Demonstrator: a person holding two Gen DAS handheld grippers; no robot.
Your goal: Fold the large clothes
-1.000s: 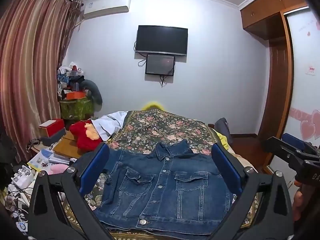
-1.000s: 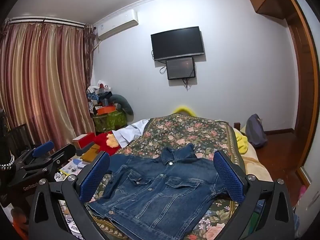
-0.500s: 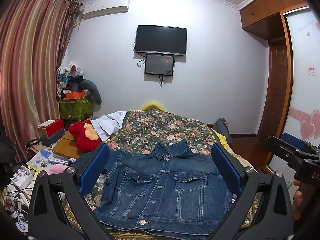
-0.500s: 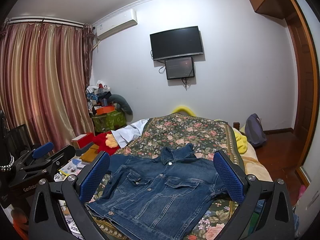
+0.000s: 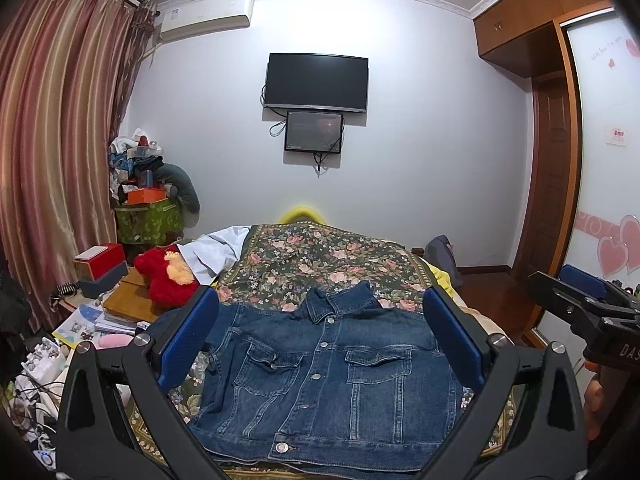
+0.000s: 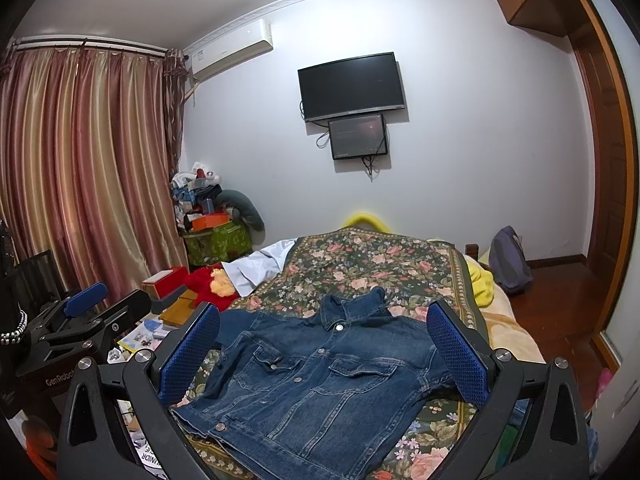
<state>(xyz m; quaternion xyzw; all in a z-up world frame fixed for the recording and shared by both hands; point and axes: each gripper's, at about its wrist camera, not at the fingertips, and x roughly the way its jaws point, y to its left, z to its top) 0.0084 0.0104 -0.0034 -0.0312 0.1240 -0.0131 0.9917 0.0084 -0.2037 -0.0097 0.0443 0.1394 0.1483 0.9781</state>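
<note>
A blue denim jacket (image 5: 328,376) lies flat, front up and buttoned, on the near end of a bed with a floral cover (image 5: 320,256). Its collar points away from me. It also shows in the right wrist view (image 6: 320,384). My left gripper (image 5: 320,340) is open and empty, held above the jacket's near hem. My right gripper (image 6: 324,344) is open and empty, also above the jacket. Each gripper shows in the other's view: the right one (image 5: 588,312) at the right edge, the left one (image 6: 80,320) at the left edge.
Left of the bed are a red plush toy (image 5: 164,280), boxes, books and a heap of clutter (image 5: 144,184). A white garment (image 5: 216,252) lies on the bed's far left. A TV (image 5: 316,82) hangs on the far wall. A wardrobe (image 5: 552,160) stands right.
Both views have shifted very slightly; the jacket and both open grippers stay much as they were.
</note>
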